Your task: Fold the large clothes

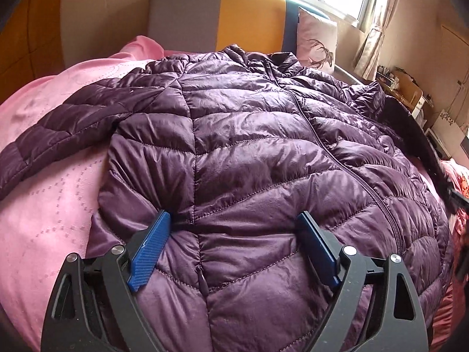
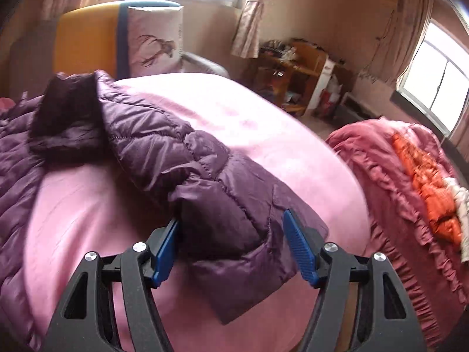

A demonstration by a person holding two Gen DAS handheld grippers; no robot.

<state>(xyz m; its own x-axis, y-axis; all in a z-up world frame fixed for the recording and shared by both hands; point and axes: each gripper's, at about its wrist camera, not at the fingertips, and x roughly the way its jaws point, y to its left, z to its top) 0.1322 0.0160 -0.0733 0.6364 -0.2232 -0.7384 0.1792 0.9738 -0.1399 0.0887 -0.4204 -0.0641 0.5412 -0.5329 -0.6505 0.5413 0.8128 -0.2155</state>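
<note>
Purple quilted jacket [image 1: 249, 135]: laid front up, zipped, on the bed's pink sheet [image 1: 44, 220], collar toward the headboard [image 1: 217, 14]. Left tongs [image 1: 234, 220]: jaws wide, blue pads resting on the lower front panel, not pinching. Right tongs [image 2: 231, 226]: jaws partly apart, straddling the cuff of one sleeve [image 2: 228, 205], grip uncertain. Red ruffled bedding [image 2: 395, 199]: beside the sheet
</note>
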